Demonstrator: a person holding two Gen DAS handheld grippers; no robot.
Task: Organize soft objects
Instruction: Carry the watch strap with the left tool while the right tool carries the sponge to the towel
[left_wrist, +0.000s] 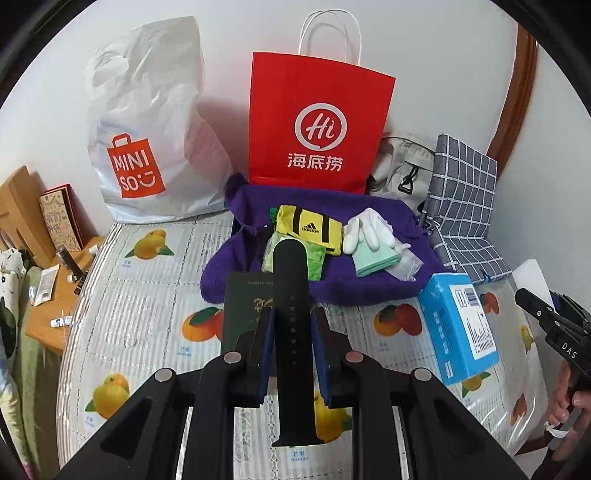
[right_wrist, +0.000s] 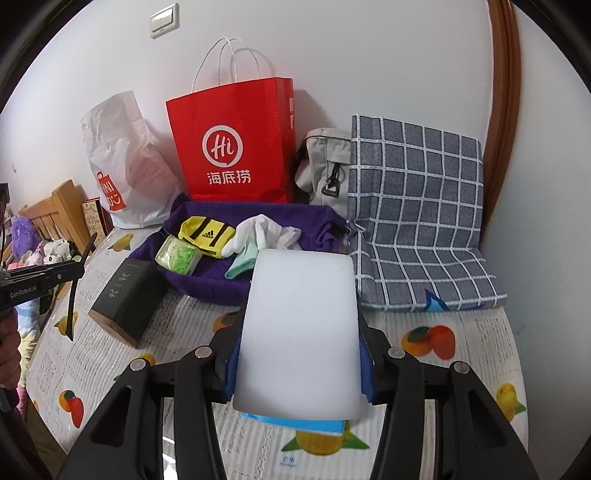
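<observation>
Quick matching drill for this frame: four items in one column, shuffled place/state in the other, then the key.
Items
1. black silicone watch strap
2. white foam block
3. yellow adidas pouch
4. red paper Haidilao bag

Places/states
A. standing upright against the wall
B. lying on the purple towel
C. held in the left gripper
D. held in the right gripper

Pairs: 1-C, 2-D, 3-B, 4-A

Black strap (left_wrist: 293, 332) upright between closed jaws; white foam block (right_wrist: 301, 332) clamped likewise, above the fruit-print mattress.
</observation>
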